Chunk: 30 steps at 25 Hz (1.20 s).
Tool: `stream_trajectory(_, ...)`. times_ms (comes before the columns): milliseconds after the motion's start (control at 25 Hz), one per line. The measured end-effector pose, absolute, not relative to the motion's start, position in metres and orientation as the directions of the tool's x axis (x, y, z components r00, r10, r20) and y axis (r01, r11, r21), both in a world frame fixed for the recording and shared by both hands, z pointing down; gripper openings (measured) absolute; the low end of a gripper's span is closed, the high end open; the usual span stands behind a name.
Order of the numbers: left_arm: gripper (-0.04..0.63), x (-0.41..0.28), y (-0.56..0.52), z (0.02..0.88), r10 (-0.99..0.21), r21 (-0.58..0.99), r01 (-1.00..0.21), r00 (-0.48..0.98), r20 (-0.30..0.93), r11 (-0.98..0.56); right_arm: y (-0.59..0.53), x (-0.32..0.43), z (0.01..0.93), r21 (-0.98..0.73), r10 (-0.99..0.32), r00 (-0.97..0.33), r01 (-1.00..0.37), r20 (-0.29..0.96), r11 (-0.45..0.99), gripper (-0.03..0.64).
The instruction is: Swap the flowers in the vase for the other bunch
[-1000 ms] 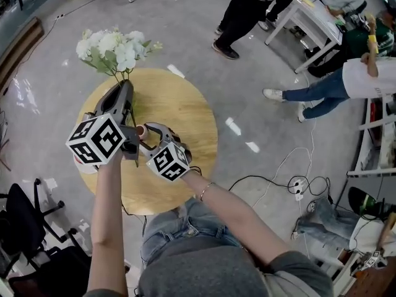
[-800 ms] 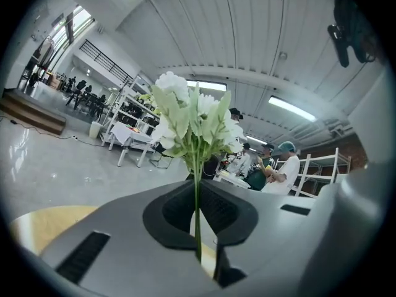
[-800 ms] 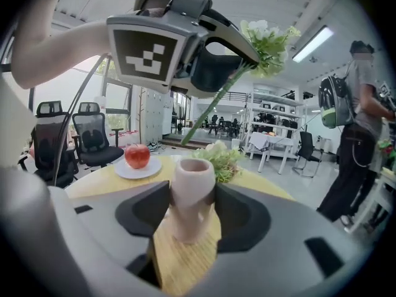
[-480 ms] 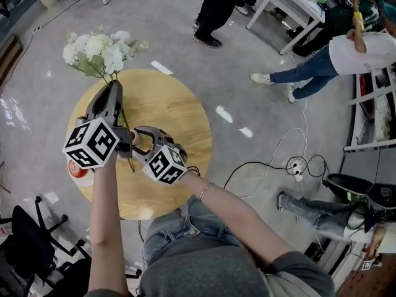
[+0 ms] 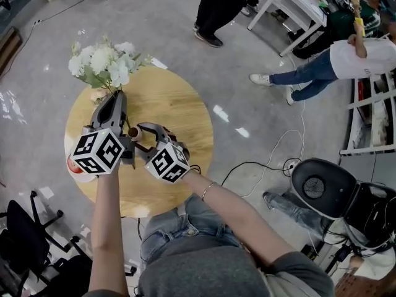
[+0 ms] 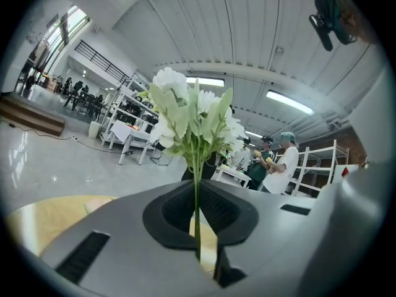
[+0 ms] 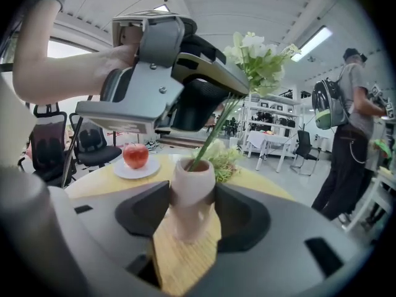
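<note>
A bunch of white flowers [image 5: 105,64] with long green stems [image 6: 197,184] is held above the round wooden table [image 5: 173,104]. My left gripper [image 5: 116,96] is shut on the stems, and their lower ends reach into the mouth of a small pale vase [image 7: 193,193]. The vase stands on the table with my right gripper [image 7: 193,231] shut on its sides. In the right gripper view the left gripper [image 7: 167,67] hangs just above the vase. A second, greenish bunch [image 7: 221,156] lies on the table behind the vase.
A red apple [image 7: 135,155] on a white plate [image 5: 74,166] sits at the table's left edge. People [image 5: 235,8] and white tables [image 5: 303,17] are beyond the table. Cables [image 5: 291,172] run over the floor at the right, and a black chair [image 5: 25,240] is at the lower left.
My left gripper has come down with the white flowers, bringing the stem ends to the vase mouth. The right gripper and the vase have stayed in place.
</note>
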<state>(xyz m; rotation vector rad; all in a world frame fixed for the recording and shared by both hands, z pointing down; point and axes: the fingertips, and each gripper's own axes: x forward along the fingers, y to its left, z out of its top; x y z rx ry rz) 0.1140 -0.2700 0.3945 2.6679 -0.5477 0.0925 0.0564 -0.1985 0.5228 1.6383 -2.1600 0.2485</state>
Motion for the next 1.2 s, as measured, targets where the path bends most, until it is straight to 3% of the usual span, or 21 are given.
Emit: stream_trajectory(1200,0.026,0.074,-0.22,0.448,-0.34,0.275,-0.448,0.868,0.361,-0.851,-0.201,0.056,0.526,0.107,-0.88,-0.196,-0.958,0.433,0.266,0.233)
